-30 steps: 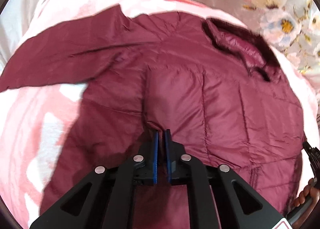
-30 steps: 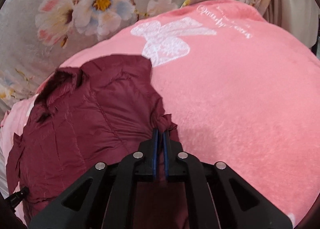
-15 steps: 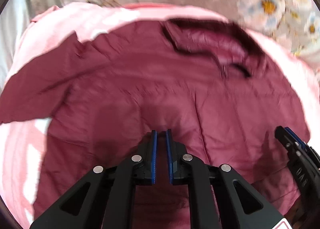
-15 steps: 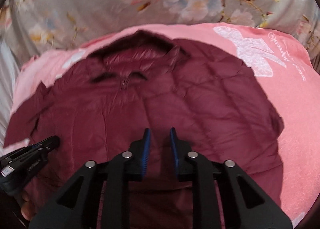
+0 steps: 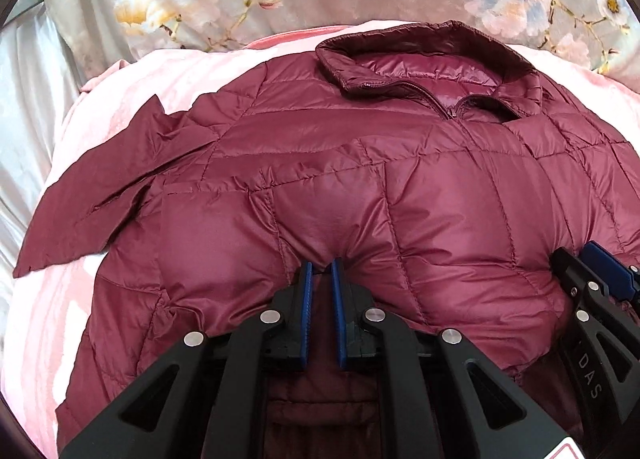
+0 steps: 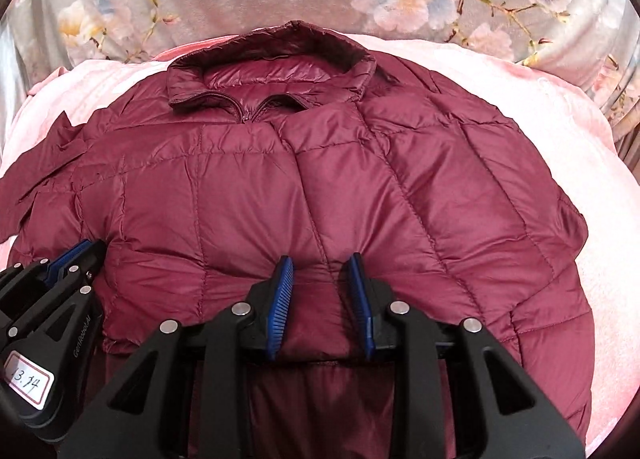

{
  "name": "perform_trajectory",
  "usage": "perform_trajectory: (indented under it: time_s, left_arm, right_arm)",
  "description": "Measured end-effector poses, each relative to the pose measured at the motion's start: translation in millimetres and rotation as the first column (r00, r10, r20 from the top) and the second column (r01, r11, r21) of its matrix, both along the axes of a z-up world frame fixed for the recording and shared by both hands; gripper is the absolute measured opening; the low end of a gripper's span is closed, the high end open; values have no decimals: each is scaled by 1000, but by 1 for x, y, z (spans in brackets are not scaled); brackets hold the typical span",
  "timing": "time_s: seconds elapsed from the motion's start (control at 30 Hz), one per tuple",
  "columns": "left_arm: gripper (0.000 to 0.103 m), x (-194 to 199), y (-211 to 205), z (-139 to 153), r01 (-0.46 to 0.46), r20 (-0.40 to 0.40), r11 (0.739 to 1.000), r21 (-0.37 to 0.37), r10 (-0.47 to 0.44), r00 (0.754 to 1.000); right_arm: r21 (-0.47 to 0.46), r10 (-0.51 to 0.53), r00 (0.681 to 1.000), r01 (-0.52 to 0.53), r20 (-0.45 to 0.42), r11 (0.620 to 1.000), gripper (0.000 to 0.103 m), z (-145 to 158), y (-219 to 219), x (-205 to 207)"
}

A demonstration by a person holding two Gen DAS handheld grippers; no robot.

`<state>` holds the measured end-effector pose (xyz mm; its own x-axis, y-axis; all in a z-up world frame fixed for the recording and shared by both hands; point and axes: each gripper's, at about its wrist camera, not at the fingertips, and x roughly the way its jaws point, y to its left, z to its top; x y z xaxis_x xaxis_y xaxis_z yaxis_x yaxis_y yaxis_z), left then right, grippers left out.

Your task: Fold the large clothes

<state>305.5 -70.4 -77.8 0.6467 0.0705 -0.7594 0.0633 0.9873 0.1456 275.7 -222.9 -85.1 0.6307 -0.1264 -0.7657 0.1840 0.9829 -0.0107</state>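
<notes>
1. Left wrist view: the maroon puffer jacket (image 5: pixel 360 179) is lying front-up on the pink blanket (image 5: pixel 48 319) that is covering the bed, zipped almost to the collar (image 5: pixel 420 59). Its long axis is running straight away from the left gripper (image 5: pixel 321 271), with the hem nearest and the collar at the far end. One sleeve (image 5: pixel 92 199) is splaying out to the left.
2. In the same view the left gripper is standing narrow. The quilted fabric is puckering into its jaws, so it looks to be pinching the hem edge. The right gripper (image 5: pixel 578 255) is showing at the right edge, beside it along the same hem.
3. Right wrist view: the right gripper (image 6: pixel 320 271) is sitting over the hem just right of the zip line. Its jaws have just been opening and are now standing apart. Jacket fabric is lying between the blue pads (image 6: pixel 282 291), but they do not appear to be pressing on it.
4. In this view the left gripper (image 6: pixel 86 249) is resting at the lower left, further along the hem.
5. Judgement: both grippers are equally near the hem, so any lengthwise fold will be carrying the hem away toward the collar. The right gripper will probably need to close on the hem first.
</notes>
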Motion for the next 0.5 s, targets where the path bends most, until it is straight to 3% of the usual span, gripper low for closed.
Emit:
perform_trajectory:
  time_s: [0.2, 0.27, 0.33, 0.4, 0.5]
  left_arm:
    - [10, -1, -1, -1, -3, 7, 1000, 3, 3, 1000]
    - [11, -1, 3, 1, -2, 5, 999, -42, 2, 1000]
    - [23, -2, 24, 8, -7, -20, 983, -184, 3, 1000]
    - [30, -5, 60, 20, -66, -73, 943, -326, 44, 996]
    - [58, -14, 119, 41, -156, -72, 907, -392, 138, 988]
  right_arm:
    - [0, -2, 1000, 2, 0, 1000, 28, 0, 0, 1]
    - [-2, -1, 1000, 1, 0, 1000, 28, 0, 0, 1]
    - [9, -1, 1000, 1, 2, 1000, 29, 0, 0, 0]
    - [42, 6, 1000, -6, 8, 999, 30, 1, -4, -1]
    - [72, 13, 1000, -14, 15, 997, 42, 7, -7, -7]
